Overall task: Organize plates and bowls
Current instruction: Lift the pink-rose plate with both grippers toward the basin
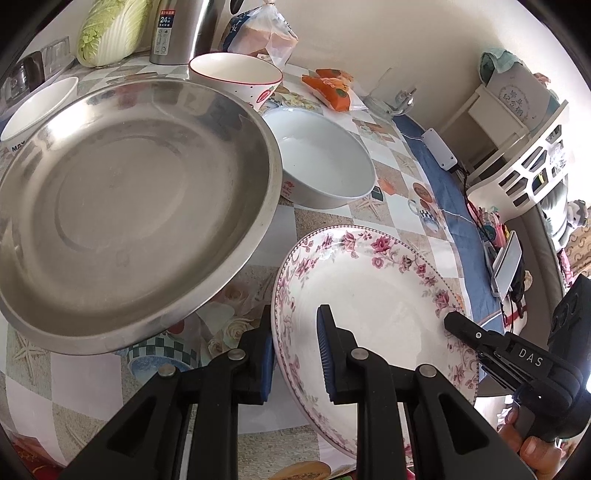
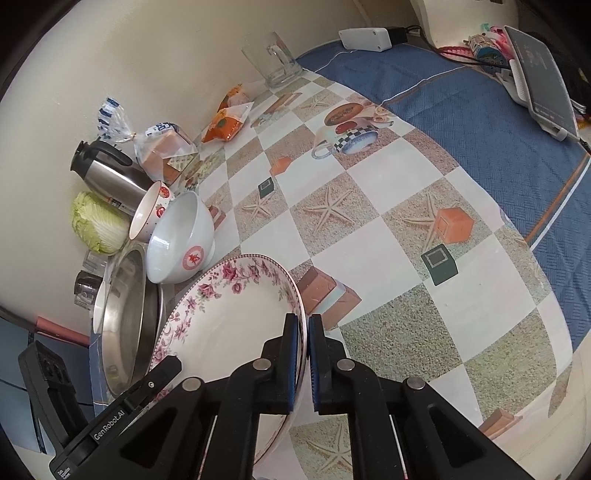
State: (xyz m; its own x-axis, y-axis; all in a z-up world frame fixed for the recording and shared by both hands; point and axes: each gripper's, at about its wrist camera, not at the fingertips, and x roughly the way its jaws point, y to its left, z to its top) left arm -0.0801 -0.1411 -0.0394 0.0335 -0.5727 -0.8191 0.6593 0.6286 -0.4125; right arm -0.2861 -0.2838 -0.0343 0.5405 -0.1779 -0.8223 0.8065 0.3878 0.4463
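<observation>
A white plate with a pink flower rim (image 1: 373,295) is lifted off the table; it also shows in the right wrist view (image 2: 236,325). My right gripper (image 2: 306,354) is shut on its right rim and shows at the plate's far edge in the left wrist view (image 1: 454,321). My left gripper (image 1: 295,347) straddles the plate's left rim with a visible gap to the pads, so it is open. A large steel pan (image 1: 125,206) lies to the left. A white bowl (image 1: 325,162) and a strawberry bowl (image 1: 236,74) sit behind.
Another white bowl (image 1: 37,107), a steel thermos (image 1: 181,29), a cabbage (image 1: 110,29) and bagged bread (image 1: 262,33) stand along the wall. An orange snack pack (image 1: 332,88), a glass mug (image 2: 273,59) and a phone on a stand (image 2: 543,77) lie to the right.
</observation>
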